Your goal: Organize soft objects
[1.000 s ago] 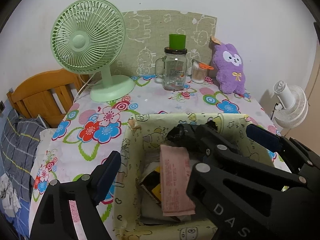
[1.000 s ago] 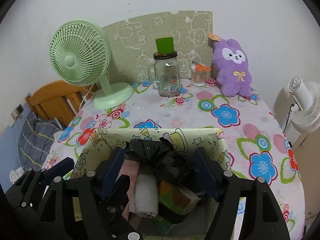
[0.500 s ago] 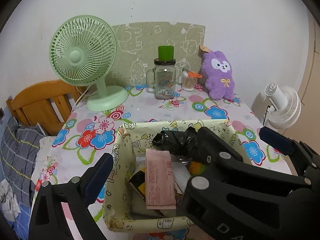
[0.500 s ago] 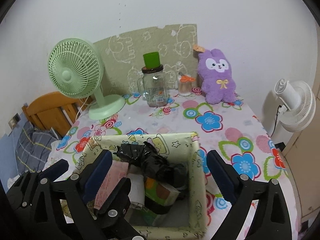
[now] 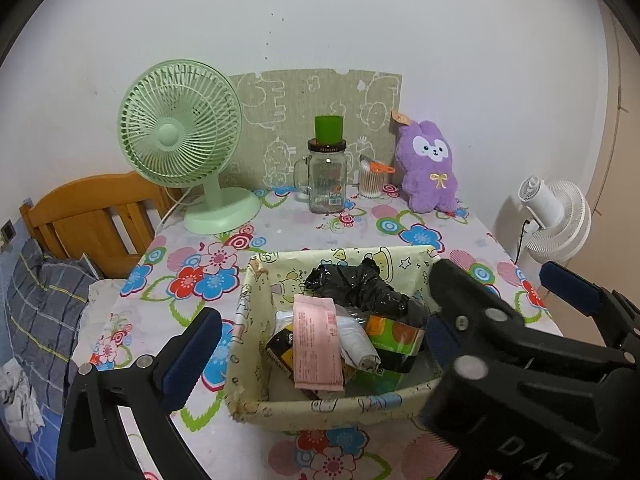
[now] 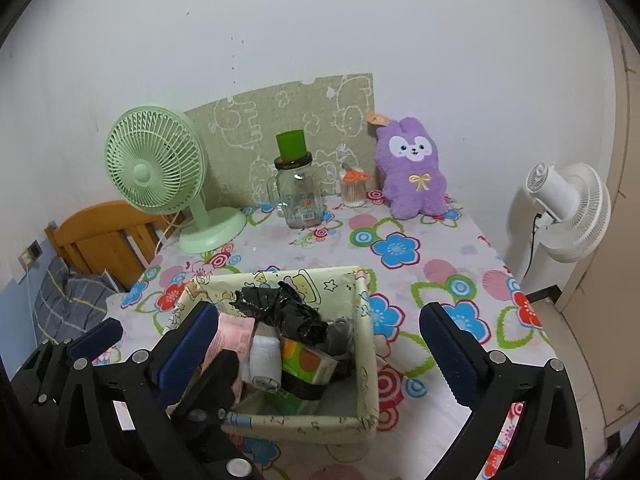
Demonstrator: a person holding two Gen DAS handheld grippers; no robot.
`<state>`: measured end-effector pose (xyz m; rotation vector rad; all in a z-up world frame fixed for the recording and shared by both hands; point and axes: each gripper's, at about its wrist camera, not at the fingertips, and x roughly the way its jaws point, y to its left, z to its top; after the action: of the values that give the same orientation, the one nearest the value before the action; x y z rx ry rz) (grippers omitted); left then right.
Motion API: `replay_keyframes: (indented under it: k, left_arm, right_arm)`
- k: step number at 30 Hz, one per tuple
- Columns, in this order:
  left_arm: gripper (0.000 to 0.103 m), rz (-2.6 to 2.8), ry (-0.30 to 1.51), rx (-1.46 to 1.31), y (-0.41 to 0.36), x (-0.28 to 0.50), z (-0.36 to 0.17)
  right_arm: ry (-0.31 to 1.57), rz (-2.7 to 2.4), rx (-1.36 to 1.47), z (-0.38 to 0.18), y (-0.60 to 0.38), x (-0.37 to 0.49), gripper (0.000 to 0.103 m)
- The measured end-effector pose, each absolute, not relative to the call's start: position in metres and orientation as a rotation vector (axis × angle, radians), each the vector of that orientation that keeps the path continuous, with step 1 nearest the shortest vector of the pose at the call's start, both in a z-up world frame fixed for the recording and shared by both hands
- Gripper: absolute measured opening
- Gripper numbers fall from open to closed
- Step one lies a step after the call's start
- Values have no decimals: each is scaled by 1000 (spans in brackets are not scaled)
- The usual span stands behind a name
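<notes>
A pale cartoon-print fabric basket (image 5: pixel 256 404) sits upright on the table, holding a crumpled black bag (image 5: pixel 356 286) (topmost).

Both cameras ride on the grippers and look forward and down over the near edge of the table (image 5: pixel 280 220), facing the back wall. The left view sits slightly left and close, with the fabric basket (image 5: pixel 256 400) low and central. The right view stands a little further right, its basket (image 6: pixel 368 360) left of centre. Both share the basket, the green fan (image 5: pixel 180 148) (image 6: pixel 156 168), the purple plush (image 5: pixel 430 164) (image 6: pixel 414 168) and the white fan (image 6: pixel 568 208) beside the table.
</notes>
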<state>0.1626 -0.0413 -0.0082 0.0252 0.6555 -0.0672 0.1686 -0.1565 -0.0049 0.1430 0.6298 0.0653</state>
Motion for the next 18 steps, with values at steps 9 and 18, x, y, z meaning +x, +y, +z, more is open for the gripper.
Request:
replay_keyframes:
  k: [9,18]
  left_arm:
    - [103,-50,616,7,-26,137,6]
    - [103,-41,567,-9,-12,109,21]
  right_arm:
    - [586,36,132,11,-163,139,102]
    - [536,11,117,30,-168,106,102]
